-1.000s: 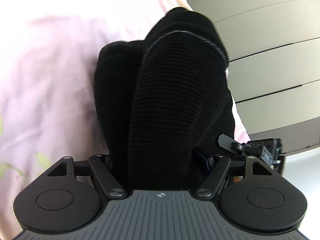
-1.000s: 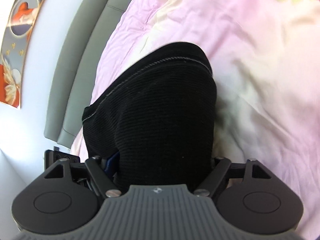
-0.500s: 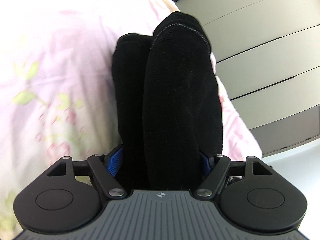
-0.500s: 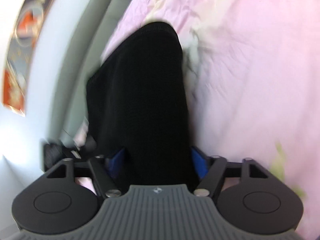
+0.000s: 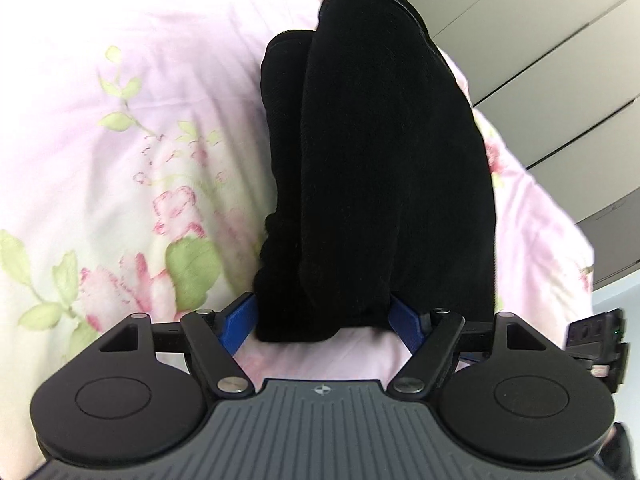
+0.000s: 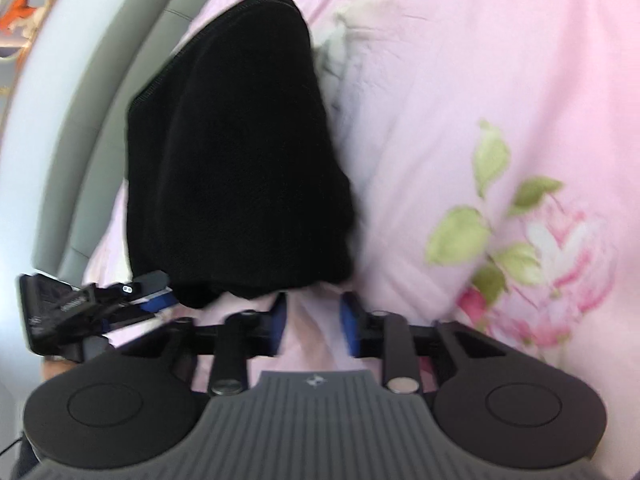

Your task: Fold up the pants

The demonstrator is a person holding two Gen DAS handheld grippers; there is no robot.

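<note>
Left gripper [image 5: 324,322]: blue fingers [image 5: 239,320] spread wide, one on each side of the near end of the pants [image 5: 384,168]. The cloth edge lies between the pads; whether either pad touches it cannot be told, and nothing is pinched. Bare quilt [image 5: 120,168] shows in the gap just behind the cloth.

Right gripper [image 6: 313,320]: blue fingers [image 6: 349,324] parted with a clear gap, holding nothing. The near edge of the pants [image 6: 236,152] lies just ahead of the tips and mostly to their left. This view is somewhat blurred.

Pants: black ribbed knit, gathered into a long folded bundle lying on the quilt and running away from both cameras. In the left view two layers lie side by side, the right one higher and wider, with a stitched hem at the far end. In the right view one broad layer shows, its far end rounded.

Quilt: pink with green leaves and rose flowers, under the bundle on all sides.

Surroundings: grey panelled fronts [image 5: 560,52] beyond the quilt in the left view; a grey padded headboard [image 6: 100,128] and a picture [image 6: 20,12] on the pale wall in the right view. The left gripper's body [image 6: 56,312] shows at the right view's lower left.
</note>
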